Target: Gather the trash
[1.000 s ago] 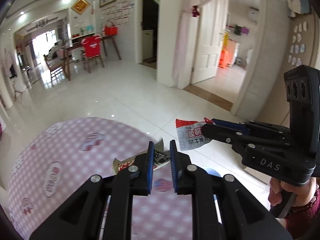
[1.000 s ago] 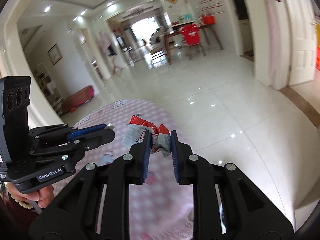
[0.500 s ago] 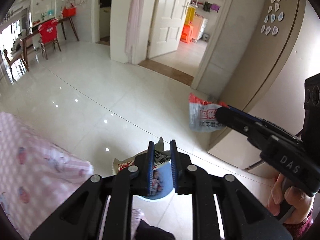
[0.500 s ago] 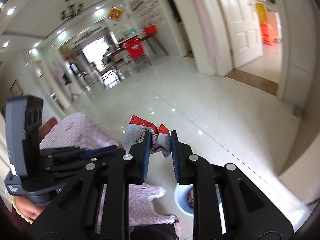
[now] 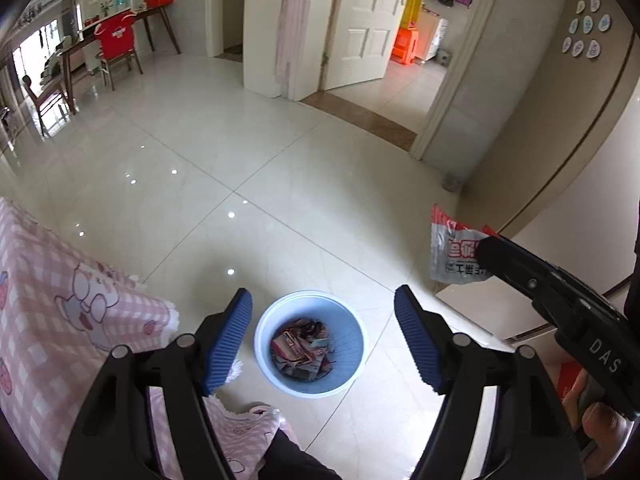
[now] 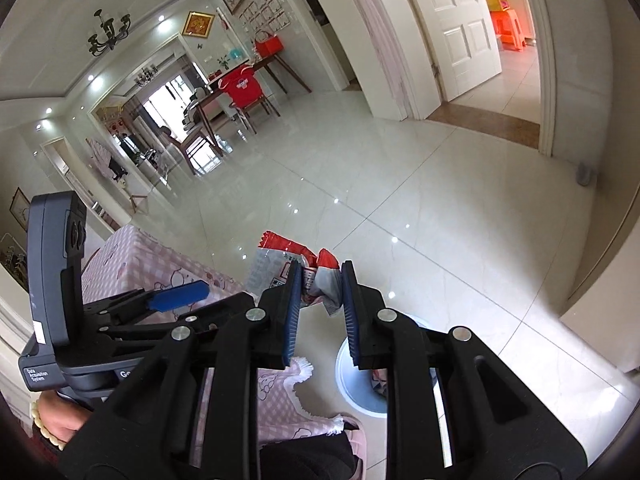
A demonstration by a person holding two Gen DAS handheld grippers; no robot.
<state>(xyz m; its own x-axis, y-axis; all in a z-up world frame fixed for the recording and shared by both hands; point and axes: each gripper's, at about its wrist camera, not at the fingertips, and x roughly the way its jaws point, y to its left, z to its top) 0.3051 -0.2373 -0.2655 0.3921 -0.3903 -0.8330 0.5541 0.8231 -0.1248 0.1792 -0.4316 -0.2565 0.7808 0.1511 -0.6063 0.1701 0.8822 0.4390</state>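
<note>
A light blue waste bin (image 5: pixel 310 342) stands on the tiled floor with several crumpled wrappers inside. My left gripper (image 5: pixel 322 334) hangs right above it, its jaws opening, with nothing between them. My right gripper (image 6: pixel 320 286) is shut on a red and white snack wrapper (image 6: pixel 294 258). In the left wrist view that wrapper (image 5: pixel 454 252) shows to the right of the bin, off its rim. The right wrist view shows only the bin's rim (image 6: pixel 344 376) below the fingers.
A table with a pink checked cloth (image 5: pixel 60 308) stands left of the bin, its fringe close to the rim. A cream cabinet (image 5: pixel 560 248) stands to the right. A person's hand (image 5: pixel 600 424) grips the right handle. Open tiled floor (image 5: pixel 240 168) stretches ahead.
Both grippers swung from over the table down to the bin. The left jaws have spread and the wrapper they held is gone from between them. The right gripper still holds its wrapper.
</note>
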